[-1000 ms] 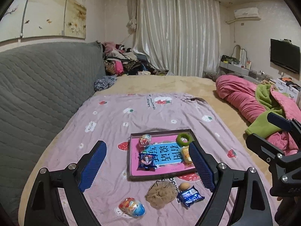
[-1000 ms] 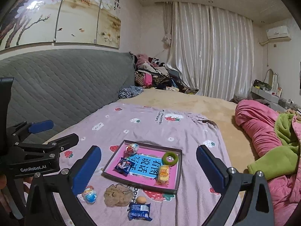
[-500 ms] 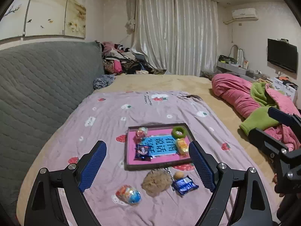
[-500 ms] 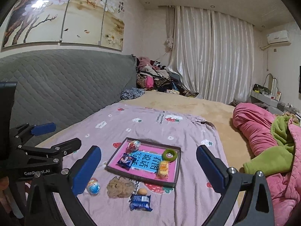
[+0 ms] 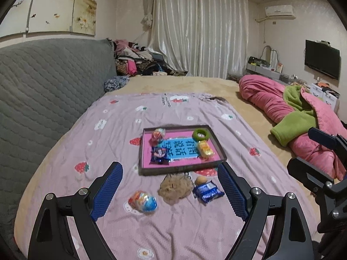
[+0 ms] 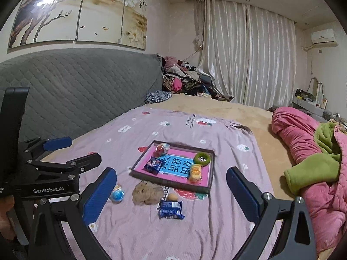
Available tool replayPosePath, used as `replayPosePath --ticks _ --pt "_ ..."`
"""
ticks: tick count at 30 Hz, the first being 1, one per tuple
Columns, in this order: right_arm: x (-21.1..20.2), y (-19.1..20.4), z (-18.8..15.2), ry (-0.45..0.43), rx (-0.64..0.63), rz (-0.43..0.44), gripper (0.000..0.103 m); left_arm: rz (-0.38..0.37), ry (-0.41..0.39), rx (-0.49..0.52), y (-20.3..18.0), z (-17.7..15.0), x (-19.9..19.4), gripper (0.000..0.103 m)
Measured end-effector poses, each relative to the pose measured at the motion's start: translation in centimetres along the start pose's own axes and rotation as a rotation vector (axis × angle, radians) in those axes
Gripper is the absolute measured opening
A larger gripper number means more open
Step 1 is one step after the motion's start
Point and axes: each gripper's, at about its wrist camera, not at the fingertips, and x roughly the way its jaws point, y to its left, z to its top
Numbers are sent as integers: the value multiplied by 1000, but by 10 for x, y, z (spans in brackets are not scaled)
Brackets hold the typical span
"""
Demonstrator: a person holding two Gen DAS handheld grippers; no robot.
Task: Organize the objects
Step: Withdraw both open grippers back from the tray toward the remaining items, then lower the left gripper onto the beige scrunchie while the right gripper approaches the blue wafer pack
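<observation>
Ahead of both grippers' spread, empty jaws, blue snack packet on bedspread.

A shallow pink-lined tray on the bed holds four small items, while an egg-shaped toy, tan scrunchie and blue snack packet lie just before it.

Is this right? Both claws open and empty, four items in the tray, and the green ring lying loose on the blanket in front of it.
Not quite. The green ring lies inside the tray, at its far right corner, as the right wrist view shows. The rest holds: left claw and right claw are open and empty, and the tray holds four items.
</observation>
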Motion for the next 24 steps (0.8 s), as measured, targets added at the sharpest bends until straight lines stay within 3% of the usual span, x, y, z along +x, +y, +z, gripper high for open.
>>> replayPosePath --ticks 24 --pt "20 9 -59 115 1 5 102 11 120 11 6 -69 35 90"
